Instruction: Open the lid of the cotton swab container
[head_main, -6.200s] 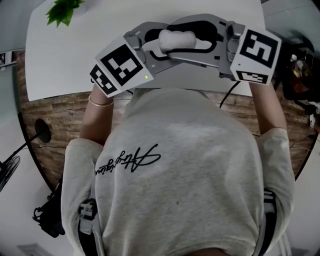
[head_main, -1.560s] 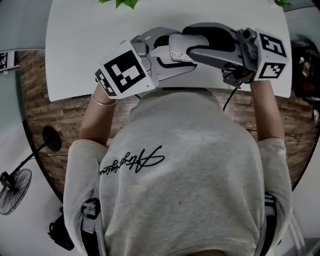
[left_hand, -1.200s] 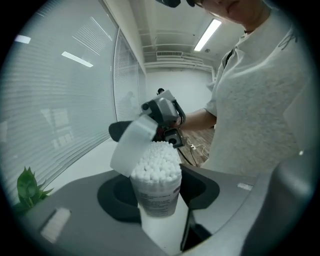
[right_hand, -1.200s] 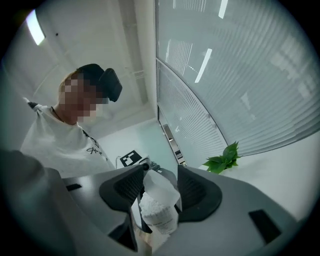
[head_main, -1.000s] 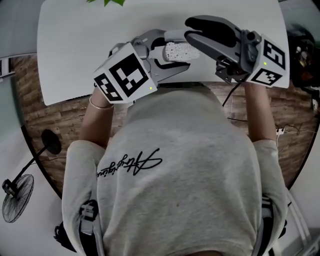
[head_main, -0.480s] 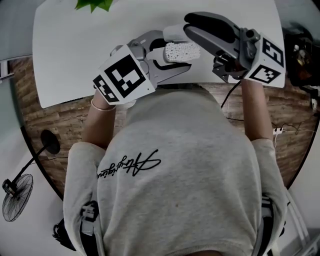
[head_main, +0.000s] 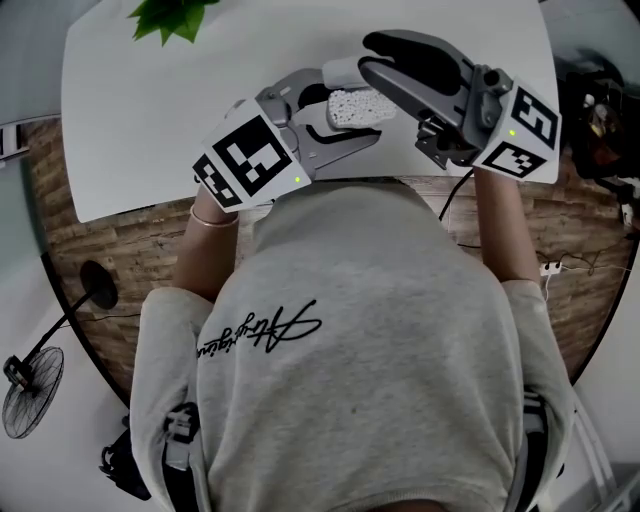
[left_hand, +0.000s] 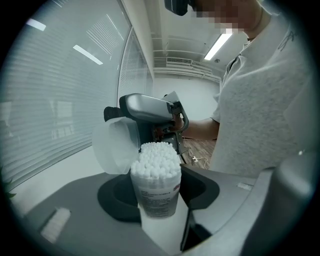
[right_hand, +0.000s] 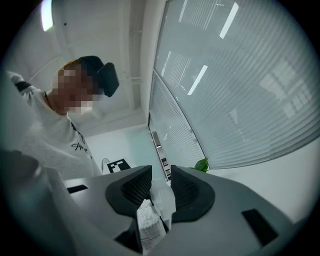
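Observation:
The cotton swab container (head_main: 357, 104) is a clear tub packed with white swabs, held above the white table (head_main: 150, 100). My left gripper (head_main: 338, 116) is shut on its body; in the left gripper view the container (left_hand: 156, 192) stands upright between the jaws. Its translucent lid (left_hand: 114, 147) is swung open to the left, still attached at the rim, exposing the swab tips. My right gripper (head_main: 358, 66) reaches in from the right, shut on the lid (head_main: 338, 71). In the right gripper view the lid (right_hand: 164, 200) sits pinched between the ribbed pads, with the container (right_hand: 149, 226) below.
A green plant (head_main: 165, 15) stands at the table's far left. The person's grey shirt (head_main: 350, 330) fills the middle of the head view. A fan (head_main: 25, 410) and a black stand (head_main: 92, 278) sit on the floor at left; dark gear (head_main: 600, 110) lies at right.
The container was capped in the oldest frames. The right gripper has swung the lid open, baring the swab tips. Over the last second both grippers drifted slightly, grips unchanged.

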